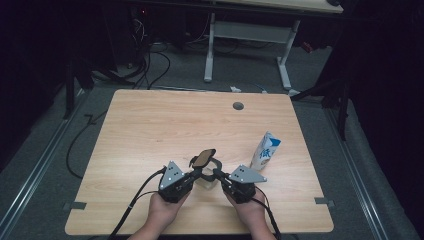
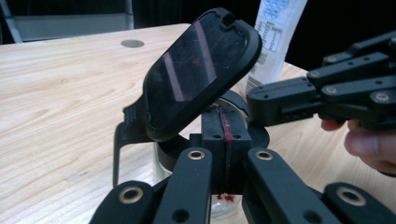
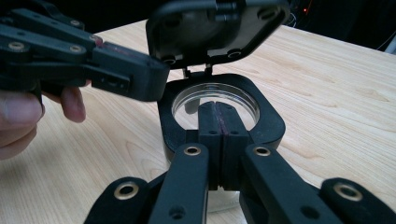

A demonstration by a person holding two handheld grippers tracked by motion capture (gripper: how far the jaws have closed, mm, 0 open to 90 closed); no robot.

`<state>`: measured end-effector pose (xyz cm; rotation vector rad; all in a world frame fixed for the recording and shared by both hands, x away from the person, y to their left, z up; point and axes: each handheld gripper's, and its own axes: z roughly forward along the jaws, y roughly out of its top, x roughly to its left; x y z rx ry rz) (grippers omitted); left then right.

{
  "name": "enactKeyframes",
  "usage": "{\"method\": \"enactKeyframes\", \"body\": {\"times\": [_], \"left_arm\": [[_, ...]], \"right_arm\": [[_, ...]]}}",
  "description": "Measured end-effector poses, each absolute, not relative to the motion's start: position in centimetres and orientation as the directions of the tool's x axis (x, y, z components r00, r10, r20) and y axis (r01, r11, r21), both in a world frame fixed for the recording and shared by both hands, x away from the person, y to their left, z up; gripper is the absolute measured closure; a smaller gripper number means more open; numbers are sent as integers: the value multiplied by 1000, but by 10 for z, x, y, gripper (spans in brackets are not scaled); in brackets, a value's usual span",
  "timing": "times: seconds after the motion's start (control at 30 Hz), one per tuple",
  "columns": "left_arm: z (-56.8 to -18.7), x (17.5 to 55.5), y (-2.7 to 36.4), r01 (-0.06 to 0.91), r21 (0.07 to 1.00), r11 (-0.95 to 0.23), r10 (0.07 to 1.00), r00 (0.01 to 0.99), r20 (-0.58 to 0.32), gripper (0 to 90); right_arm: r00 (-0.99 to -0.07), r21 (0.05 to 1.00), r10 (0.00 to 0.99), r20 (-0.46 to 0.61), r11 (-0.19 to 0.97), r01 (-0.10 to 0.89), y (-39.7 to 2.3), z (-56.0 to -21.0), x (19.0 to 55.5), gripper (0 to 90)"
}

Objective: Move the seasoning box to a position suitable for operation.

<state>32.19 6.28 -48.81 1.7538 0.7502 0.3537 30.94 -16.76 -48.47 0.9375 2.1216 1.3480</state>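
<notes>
Two hand-held grippers meet at a glass jar [image 1: 204, 181] with a black collar and raised hinged lid [image 1: 203, 158], standing in the lower centre of the high view on a wooden table [image 1: 150, 125]. The left gripper [image 1: 198, 173], jaws pressed together with nothing between them, touches the collar from the left. The right gripper [image 1: 218, 174], jaws likewise together and empty, meets it from the right; a white carton [image 1: 265, 151] stands nearby, right of centre.

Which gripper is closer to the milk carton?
The right gripper. It sits just beside the milk carton, while the left gripper lies farther off, across the open-lidded jar.
</notes>
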Motion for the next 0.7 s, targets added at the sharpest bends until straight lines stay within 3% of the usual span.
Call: {"method": "enactKeyframes", "body": {"times": [0.7], "left_arm": [[-482, 334, 76, 320, 943, -90, 710, 685, -165, 900]], "right_arm": [[-670, 916, 742, -1, 270, 298, -169, -487, 310, 900]]}}
